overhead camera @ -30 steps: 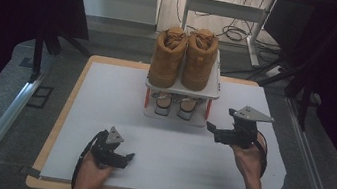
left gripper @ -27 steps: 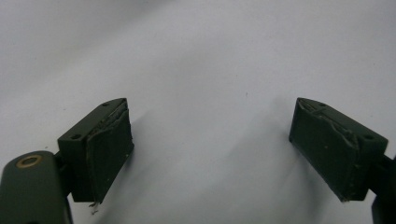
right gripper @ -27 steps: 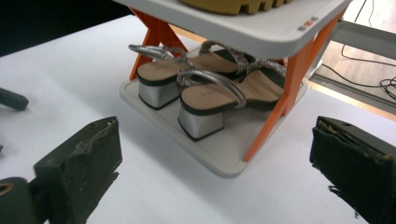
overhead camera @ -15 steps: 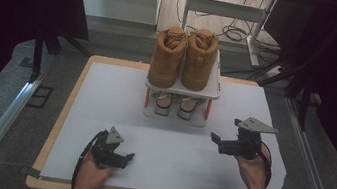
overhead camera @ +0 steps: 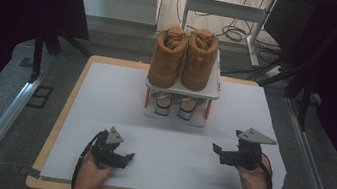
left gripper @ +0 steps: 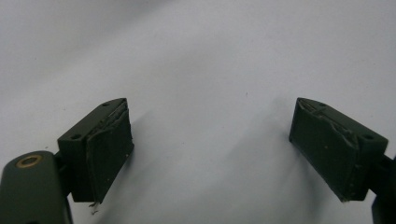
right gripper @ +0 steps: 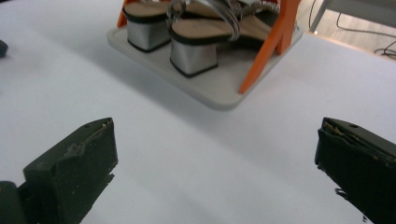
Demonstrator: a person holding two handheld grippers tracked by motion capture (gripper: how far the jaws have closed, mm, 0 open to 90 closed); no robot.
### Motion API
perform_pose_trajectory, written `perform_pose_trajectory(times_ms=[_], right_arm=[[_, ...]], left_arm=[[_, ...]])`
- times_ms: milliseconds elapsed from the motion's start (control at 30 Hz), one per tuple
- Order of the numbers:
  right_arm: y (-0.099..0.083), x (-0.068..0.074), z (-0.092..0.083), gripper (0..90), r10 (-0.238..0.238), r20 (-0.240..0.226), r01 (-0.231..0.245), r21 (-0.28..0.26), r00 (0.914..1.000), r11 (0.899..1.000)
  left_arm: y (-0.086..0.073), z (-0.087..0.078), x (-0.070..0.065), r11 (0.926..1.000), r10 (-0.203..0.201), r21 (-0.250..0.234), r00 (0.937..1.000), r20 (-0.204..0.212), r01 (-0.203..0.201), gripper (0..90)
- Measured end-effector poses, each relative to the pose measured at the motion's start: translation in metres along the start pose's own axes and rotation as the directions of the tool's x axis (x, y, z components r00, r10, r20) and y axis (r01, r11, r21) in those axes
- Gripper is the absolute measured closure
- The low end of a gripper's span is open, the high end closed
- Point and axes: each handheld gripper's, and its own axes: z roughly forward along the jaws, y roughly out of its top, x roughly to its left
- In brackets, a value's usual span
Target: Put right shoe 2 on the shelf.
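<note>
White counter (overhead camera: 105, 95), two-tier shoe rack (overhead camera: 182, 84) at its far middle: right hand-held gripper (overhead camera: 218, 150) pulls back toward the near edge.

Tan boots (overhead camera: 183, 59) sit above, heeled sandals (right gripper: 187, 32) below; left hand-held gripper (overhead camera: 126, 157) rests unmoved, both jaws wide, empty.

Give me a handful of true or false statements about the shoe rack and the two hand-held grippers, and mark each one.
1. A pair of tan boots stands on the top shelf of the rack. True.
2. The heeled sandals on the lower shelf are bright red. False: they have silver heels and tan insoles; only the rack's posts are orange.
3. The left hand-held gripper has its jaws apart with nothing between them. True.
4. The right hand-held gripper is clamped on a sandal. False: its jaws are wide open over bare white table, short of the rack.
5. Both grippers sit nearer the person than the rack does. True.
6. The boots lie tipped on their sides. False: they stand upright, side by side.
</note>
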Motion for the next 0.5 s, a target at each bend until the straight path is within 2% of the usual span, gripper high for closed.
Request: perform_pose_trajectory(times_ms=[500], right_arm=[[-0.037, -0.007, 0.007, 0.0, 0.021, 0.028, -0.023, 0.091, 0.9994, 0.996]], left_arm=[[0.000, 0.000, 0.000, 1.0000, 0.000, 0.000, 1.0000, -0.001, 0.000, 13.1]])
